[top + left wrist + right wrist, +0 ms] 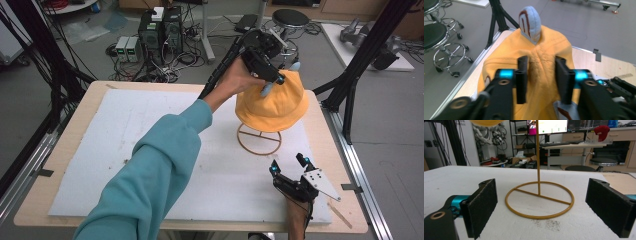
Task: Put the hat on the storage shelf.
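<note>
The yellow hat (272, 102) sits on top of a thin gold stand (259, 138) near the far right part of the desk (65, 145). Its round top points up and its floppy brim hangs down all around — so the hat sits upright on the pole.

The left gripper (274, 80) is up at the top of the hat. In the left gripper view its two black fingers (522, 75) stand apart, one on each side of a fold in the yellow cloth. They are part way open, and the pads do not squeeze the hat (541, 62). A small blue ear (531, 22) with a brown mark sticks up on the hat past the fingers.

The right gripper (288, 166) rests low on the white sheet (125, 130), near the front edge of the desk. Its fingers (480, 206) are wide open with nothing between them — the ring base of the stand (539, 200) lies just ahead.
</note>
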